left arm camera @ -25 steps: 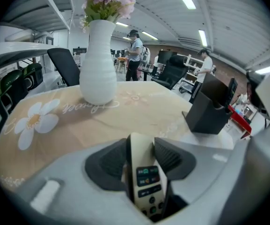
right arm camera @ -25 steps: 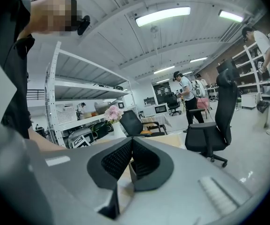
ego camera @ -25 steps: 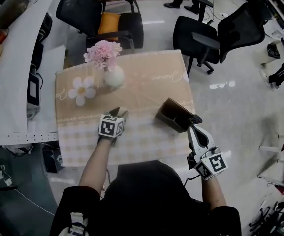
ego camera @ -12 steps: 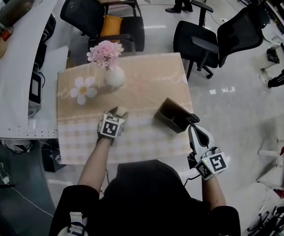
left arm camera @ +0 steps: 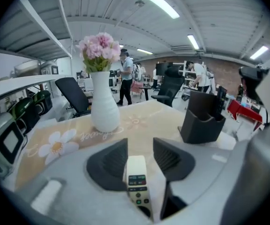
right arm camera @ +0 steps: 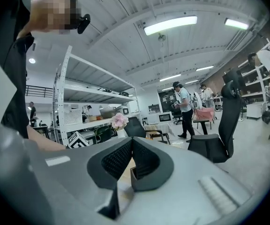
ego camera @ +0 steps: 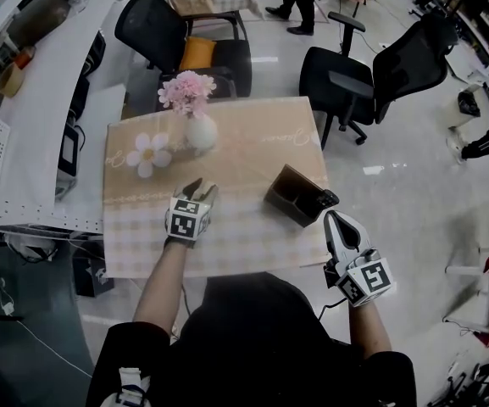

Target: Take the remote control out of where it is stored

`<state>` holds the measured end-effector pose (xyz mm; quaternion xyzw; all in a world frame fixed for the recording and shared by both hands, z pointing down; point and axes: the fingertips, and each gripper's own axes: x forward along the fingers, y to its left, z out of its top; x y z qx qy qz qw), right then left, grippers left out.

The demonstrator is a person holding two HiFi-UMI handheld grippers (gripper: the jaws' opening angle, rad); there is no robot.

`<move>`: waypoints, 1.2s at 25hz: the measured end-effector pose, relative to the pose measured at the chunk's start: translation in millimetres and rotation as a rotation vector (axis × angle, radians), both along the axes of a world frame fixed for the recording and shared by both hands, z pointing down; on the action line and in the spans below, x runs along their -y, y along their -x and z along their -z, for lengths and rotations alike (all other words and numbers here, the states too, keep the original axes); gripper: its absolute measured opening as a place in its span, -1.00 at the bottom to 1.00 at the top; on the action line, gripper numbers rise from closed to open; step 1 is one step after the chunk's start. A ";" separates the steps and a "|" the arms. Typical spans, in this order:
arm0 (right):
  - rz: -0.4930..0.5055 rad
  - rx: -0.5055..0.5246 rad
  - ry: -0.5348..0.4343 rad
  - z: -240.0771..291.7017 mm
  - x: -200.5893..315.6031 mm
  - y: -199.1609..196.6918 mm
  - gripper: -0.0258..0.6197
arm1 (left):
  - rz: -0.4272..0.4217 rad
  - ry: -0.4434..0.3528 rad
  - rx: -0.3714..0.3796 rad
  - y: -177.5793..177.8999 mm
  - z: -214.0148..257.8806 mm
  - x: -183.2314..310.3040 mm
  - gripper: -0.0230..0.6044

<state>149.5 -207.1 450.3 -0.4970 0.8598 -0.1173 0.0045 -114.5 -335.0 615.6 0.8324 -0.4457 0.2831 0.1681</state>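
A white remote control (left arm camera: 137, 184) with coloured buttons lies lengthwise between the pads of my left gripper (left arm camera: 140, 145). Those jaws have just been closing on it and now grip it. In the head view the left gripper (ego camera: 197, 186) hangs over the middle of the beige tablecloth (ego camera: 244, 155). A dark storage holder (ego camera: 293, 195) stands near the table's right edge with a black item (ego camera: 325, 199) sticking out of it. From the left gripper the holder (left arm camera: 201, 122) shows ahead to the right. My right gripper (ego camera: 330, 220) hovers just right of the holder, and its pads (right arm camera: 131, 143) meet with nothing between them.
A white vase of pink flowers (ego camera: 195, 124) stands at the back of the table, with a white flower-shaped mat (ego camera: 149, 153) to its left. Black office chairs (ego camera: 346, 70) stand beyond the table. A long white bench (ego camera: 24, 125) runs along the left. People stand further back.
My left gripper has risen off the tablecloth with the white remote between its jaws. The right gripper has drifted slightly back from the holder.
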 end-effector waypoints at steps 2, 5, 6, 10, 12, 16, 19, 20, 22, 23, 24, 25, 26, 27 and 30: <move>-0.002 -0.008 -0.012 4.0 -4.2 -3.8 -0.91 | 0.001 -0.036 -0.034 -2.9 14.9 -4.7 -0.45; -0.025 -0.008 -0.036 13.7 -8.9 -15.7 -0.91 | -0.001 -0.083 -0.076 -9.2 36.9 -12.1 -0.58; -0.034 -0.007 -0.043 16.8 -10.7 -20.0 -0.91 | 0.002 -0.110 -0.082 -10.5 45.3 -14.6 -0.66; -0.055 -0.012 -0.064 24.6 -19.2 -31.9 -0.91 | 0.017 -0.213 -0.142 -17.8 82.9 -28.0 -0.91; -0.053 -0.017 -0.069 25.2 -23.1 -34.6 -0.91 | 0.015 -0.250 -0.186 -23.5 99.8 -37.1 -0.91; -0.041 -0.022 -0.077 26.4 -32.4 -37.1 -0.91 | 0.010 -0.334 -0.270 -34.3 131.5 -58.6 -0.91; -0.038 -0.021 -0.077 24.9 -41.7 -40.6 -0.91 | -0.005 -0.371 -0.345 -45.4 150.5 -76.7 -0.91; -0.038 -0.023 -0.076 24.3 -44.9 -42.0 -0.91 | -0.010 -0.377 -0.370 -49.3 155.9 -82.5 -0.91; -0.039 -0.023 -0.076 23.7 -50.8 -45.0 -0.91 | -0.023 -0.392 -0.400 -56.8 165.0 -93.6 -0.91; -0.041 -0.022 -0.075 23.7 -53.7 -46.7 -0.91 | -0.031 -0.401 -0.406 -60.7 168.5 -99.0 -0.91; -0.043 -0.022 -0.076 23.7 -56.8 -48.4 -0.91 | -0.040 -0.410 -0.409 -64.8 171.1 -104.2 -0.92; -0.045 -0.022 -0.077 23.9 -59.8 -50.2 -0.91 | -0.050 -0.416 -0.409 -69.1 172.5 -108.9 -0.92; -0.048 -0.022 -0.078 24.2 -62.7 -51.9 -0.91 | -0.062 -0.419 -0.405 -73.6 172.6 -113.0 -0.92; -0.050 -0.022 -0.079 24.7 -65.4 -53.4 -0.91 | -0.072 -0.420 -0.399 -77.9 172.0 -116.4 -0.92; -0.056 -0.017 -0.081 25.8 -72.0 -56.5 -0.91 | -0.095 -0.420 -0.390 -87.2 169.7 -123.7 -0.91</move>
